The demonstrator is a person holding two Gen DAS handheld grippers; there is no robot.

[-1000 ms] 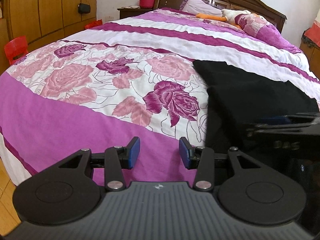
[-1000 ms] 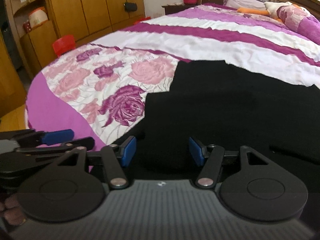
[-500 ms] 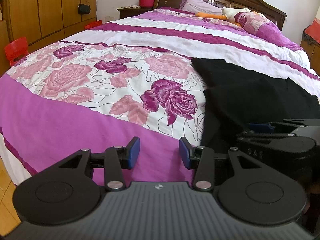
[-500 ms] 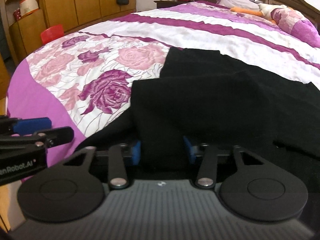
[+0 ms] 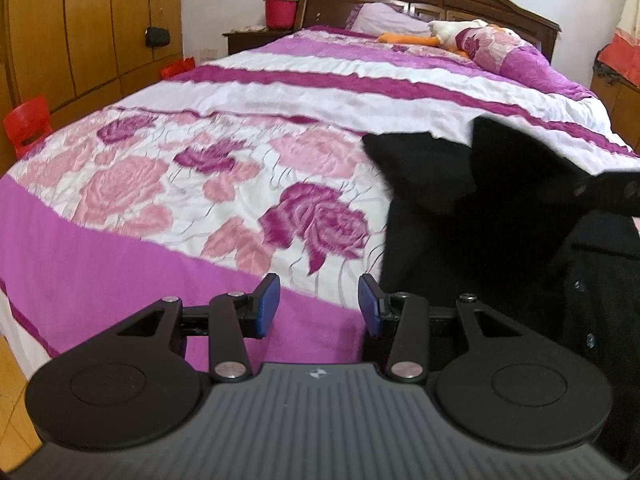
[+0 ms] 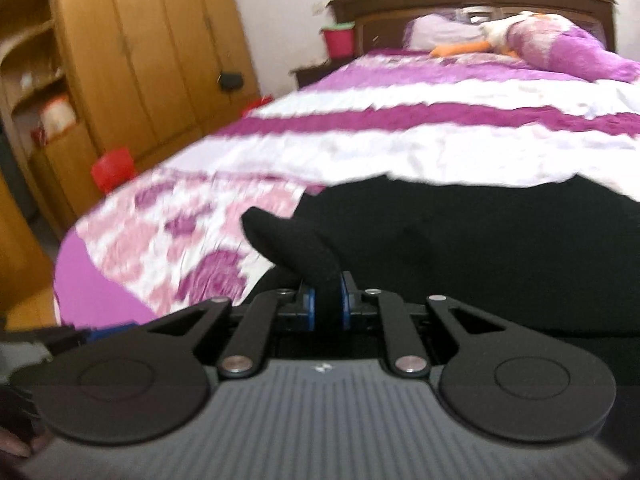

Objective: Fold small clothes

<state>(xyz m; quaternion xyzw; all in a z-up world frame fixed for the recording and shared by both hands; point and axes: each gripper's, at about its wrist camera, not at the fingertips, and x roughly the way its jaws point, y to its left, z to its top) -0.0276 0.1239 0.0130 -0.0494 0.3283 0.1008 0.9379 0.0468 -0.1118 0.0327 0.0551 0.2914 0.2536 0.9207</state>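
A soft, matte black garment (image 5: 460,208) lies near the foot edge of a bed (image 5: 180,208) with a quilted satin cover – purple bands and pink roses. The right gripper (image 6: 326,306) is closing, its blue pads pinching a rounded fold of the knit fabric – a corner peaks upward. The left gripper (image 5: 319,306) hovers half open over the purple band, holding nothing.

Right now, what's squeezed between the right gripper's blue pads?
A fold of the black garment sits between the closing right gripper pads, seen in the right wrist view.
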